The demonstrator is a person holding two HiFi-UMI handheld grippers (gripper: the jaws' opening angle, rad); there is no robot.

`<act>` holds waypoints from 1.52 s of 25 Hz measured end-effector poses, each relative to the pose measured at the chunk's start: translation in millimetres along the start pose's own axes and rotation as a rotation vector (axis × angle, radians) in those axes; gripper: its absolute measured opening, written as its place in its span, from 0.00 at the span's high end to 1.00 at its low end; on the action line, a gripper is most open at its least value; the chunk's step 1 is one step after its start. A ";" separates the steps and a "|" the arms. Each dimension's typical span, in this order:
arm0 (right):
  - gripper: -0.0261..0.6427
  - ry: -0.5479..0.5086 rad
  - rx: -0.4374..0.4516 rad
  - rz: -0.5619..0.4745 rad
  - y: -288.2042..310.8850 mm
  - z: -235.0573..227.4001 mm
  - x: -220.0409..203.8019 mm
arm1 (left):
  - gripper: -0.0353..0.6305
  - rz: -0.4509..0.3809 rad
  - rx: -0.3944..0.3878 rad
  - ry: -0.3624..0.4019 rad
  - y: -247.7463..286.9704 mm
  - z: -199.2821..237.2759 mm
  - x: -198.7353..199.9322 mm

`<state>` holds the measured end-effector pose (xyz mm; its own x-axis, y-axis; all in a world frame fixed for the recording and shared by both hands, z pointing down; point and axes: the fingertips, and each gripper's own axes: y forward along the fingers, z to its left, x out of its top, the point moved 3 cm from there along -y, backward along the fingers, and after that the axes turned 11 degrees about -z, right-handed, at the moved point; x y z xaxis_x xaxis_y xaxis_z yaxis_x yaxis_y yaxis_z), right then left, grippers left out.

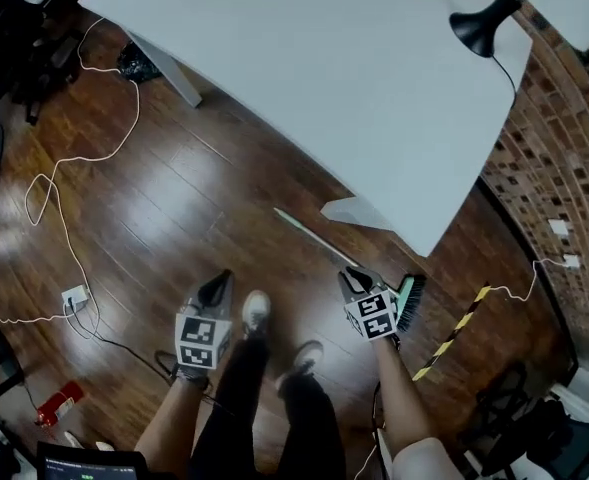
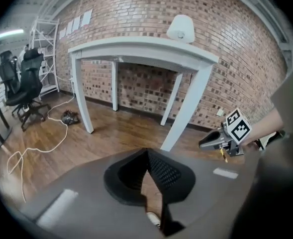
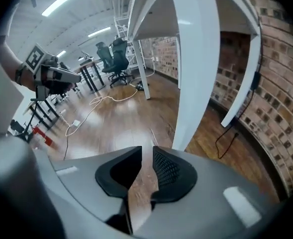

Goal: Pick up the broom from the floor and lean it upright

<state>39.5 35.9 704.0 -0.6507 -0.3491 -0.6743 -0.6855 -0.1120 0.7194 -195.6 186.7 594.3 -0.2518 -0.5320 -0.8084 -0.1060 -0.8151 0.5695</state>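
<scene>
The slim, pale-handled broom (image 1: 319, 236) lies flat on the dark wooden floor (image 1: 174, 188). Its stick runs away from the person toward the white table leg (image 1: 359, 211) under the white tabletop (image 1: 354, 78), and its green bristle head (image 1: 407, 301) sits just beside the right tongs (image 1: 352, 281).

The right tongs are parted and empty, angled down near the head end of the stick. The left tongs (image 1: 217, 286) are clenched tip to tip on nothing, well to the side of the broom.

The step in hand looks like the reach for the stick. It would go best with the right tongs straddling the stick squarely, a little up from the bristles, and closing only once both pads flank it. The stick is thin and likely to roll or slip. The left tongs would need to open and take a second hold further along before the lift.
</scene>
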 end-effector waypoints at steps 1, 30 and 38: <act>0.83 -0.012 0.010 0.020 20.0 -1.5 -8.6 | 0.95 0.009 0.002 -0.008 9.9 4.2 -16.8; 0.80 -0.405 0.095 0.477 338.0 -55.5 -213.5 | 0.95 0.222 -0.060 -0.113 162.7 42.3 -314.0; 0.77 -0.497 0.103 0.577 354.4 -61.7 -219.0 | 0.95 0.215 -0.029 -0.147 159.4 59.2 -324.6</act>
<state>-40.8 15.3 1116.9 -0.9683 0.1362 -0.2096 -0.2036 0.0566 0.9774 -187.6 243.0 956.3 -0.4031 -0.6567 -0.6374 -0.0075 -0.6941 0.7198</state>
